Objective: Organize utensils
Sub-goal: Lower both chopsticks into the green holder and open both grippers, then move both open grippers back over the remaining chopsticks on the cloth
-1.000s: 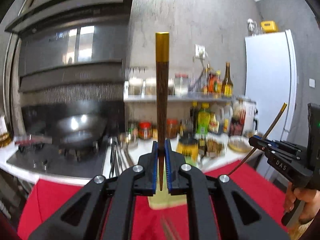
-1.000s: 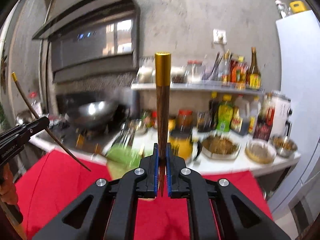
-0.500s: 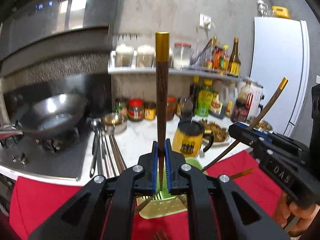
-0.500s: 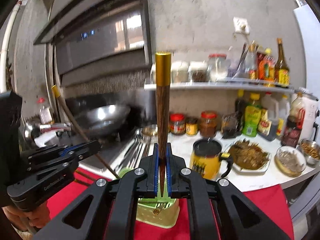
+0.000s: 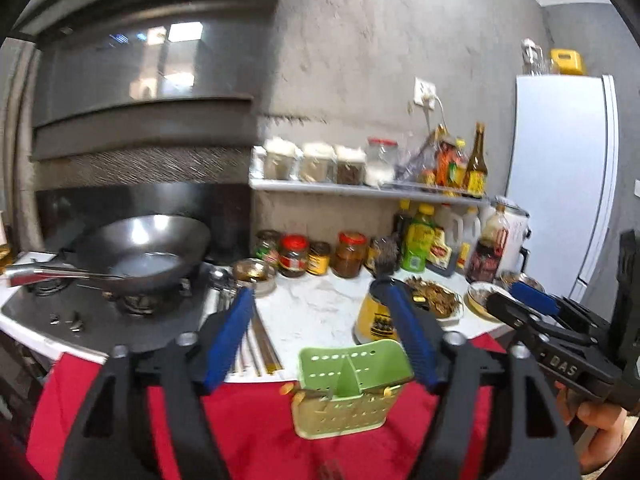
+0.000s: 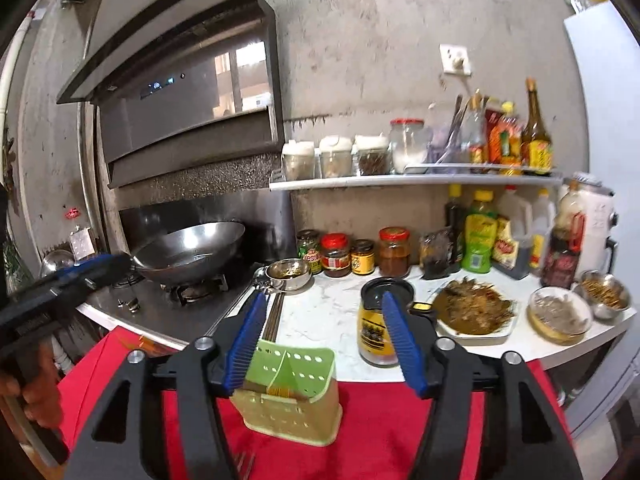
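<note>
Down at 6 o'clock on the red cloth (image 5: 248, 432) sits the green holder (image 5: 349, 388), both my jaws spread wide, empty. Chopsticks (image 6: 276, 390) inside look light, stiff, slippery; I'd pinch mid-shaft.

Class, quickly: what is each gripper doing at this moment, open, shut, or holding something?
Left gripper: jaws wide open, holding nothing, above the green utensil holder.
Right gripper: jaws wide open, holding nothing.
</note>
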Motion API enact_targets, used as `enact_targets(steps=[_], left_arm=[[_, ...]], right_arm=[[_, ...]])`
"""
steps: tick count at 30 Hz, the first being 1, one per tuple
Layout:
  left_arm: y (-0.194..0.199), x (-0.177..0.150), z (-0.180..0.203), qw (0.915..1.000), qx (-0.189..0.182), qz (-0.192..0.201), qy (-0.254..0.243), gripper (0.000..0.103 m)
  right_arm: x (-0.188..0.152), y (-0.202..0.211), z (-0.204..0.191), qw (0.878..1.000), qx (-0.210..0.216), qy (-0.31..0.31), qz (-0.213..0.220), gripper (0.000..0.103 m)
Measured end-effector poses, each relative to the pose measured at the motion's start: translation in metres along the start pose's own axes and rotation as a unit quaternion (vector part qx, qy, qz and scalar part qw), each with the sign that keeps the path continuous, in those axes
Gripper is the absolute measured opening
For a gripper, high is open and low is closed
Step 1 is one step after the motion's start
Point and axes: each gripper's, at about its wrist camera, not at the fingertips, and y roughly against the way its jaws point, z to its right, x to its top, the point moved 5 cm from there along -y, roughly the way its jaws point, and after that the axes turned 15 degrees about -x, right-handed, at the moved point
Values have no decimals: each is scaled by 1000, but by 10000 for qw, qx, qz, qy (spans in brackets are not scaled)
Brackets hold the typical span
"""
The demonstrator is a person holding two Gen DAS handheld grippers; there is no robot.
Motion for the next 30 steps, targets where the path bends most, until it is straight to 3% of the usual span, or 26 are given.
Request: enact_targets(steps=[3, 7, 12, 16, 20, 23, 27, 30], left_arm=[[31, -11, 5, 9994, 340, -6, -104, 75], [61, -52, 7, 9973, 644, -314, -127, 75], [82, -141, 12, 9915, 699, -1093, -112, 75], [90, -216, 14, 9815, 640, -1799, 108, 75], [95, -262, 6, 9725, 702, -2189, 361, 75], [100, -277, -6, 9685, 746, -2292, 622, 75], [111, -279, -21, 9677, 1012, -2233, 595, 75], [114, -280, -26, 9664, 993, -2265, 705, 75]], right_arm=[[-17, 33, 3, 9998, -88, 175, -72, 68], [-58, 63, 2, 9988, -21, 340, -360, 69], [-137, 90, -18, 9929, 218, 699, -938, 69], [-199, 100, -39, 9838, 365, 974, -1457, 67], [-243, 102, -51, 9763, 417, 1022, -1863, 67], [-262, 102, -52, 9733, 371, 966, -2049, 67], [-272, 103, -48, 9716, 240, 913, -2169, 67], [-273, 102, -48, 9711, 188, 874, -2213, 67]])
